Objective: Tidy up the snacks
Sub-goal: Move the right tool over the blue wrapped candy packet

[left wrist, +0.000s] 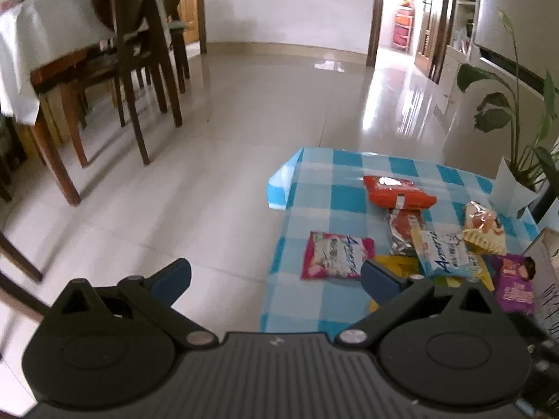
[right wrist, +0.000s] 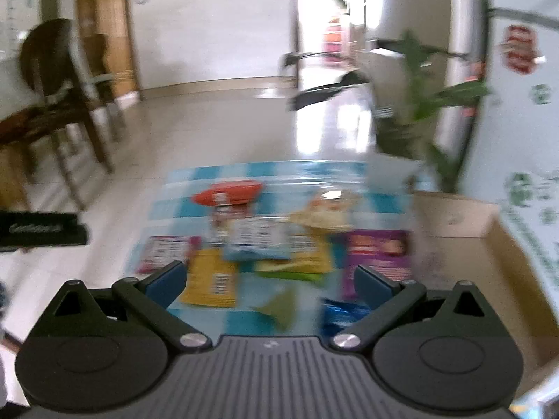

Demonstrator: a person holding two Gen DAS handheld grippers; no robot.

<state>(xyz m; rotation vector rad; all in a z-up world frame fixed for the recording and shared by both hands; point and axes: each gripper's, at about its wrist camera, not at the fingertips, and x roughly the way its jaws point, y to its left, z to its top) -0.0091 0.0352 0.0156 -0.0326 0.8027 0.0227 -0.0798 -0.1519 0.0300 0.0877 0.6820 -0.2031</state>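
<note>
Left wrist view. The left hand-held gripper [left wrist: 276,279] stands spread wide with nothing between its blue fingers [left wrist: 173,279]; it hangs over the tiled floor [left wrist: 209,160] at the near left corner of the counter [left wrist: 314,300], which carries a blue and white checked cloth. The snacks lie loose on that cloth. A red packet [left wrist: 398,192] lies farthest away. Just nearer, a silver and red packet [left wrist: 403,232] is partly covered by a pale blue packet [left wrist: 445,253]. A pink packet [left wrist: 335,255] lies flat and apart to the left, closest to the gripper. A clear bag of golden snacks [left wrist: 484,228] sits to the right, and a purple packet [left wrist: 517,282] lies at the right edge beside a cardboard box [left wrist: 545,265]. A yellow packet [left wrist: 398,262] shows under the pale blue one. A wooden chair [left wrist: 139,52] stands across the floor, and a potted plant [left wrist: 517,122] beyond the counter.

Right wrist view, blurred. The right hand-held gripper [right wrist: 269,281] is likewise spread wide and holds nothing. It hangs above the near edge of the counter [right wrist: 244,317]. Between its fingers a yellow packet [right wrist: 213,277] and a green packet [right wrist: 279,305] can be seen; a dark blue packet [right wrist: 340,316] lies by the right finger. The purple packet [right wrist: 379,248] and red packet [right wrist: 227,192] lie farther off. The open cardboard box [right wrist: 464,255] stands touching the counter's right side.
</note>
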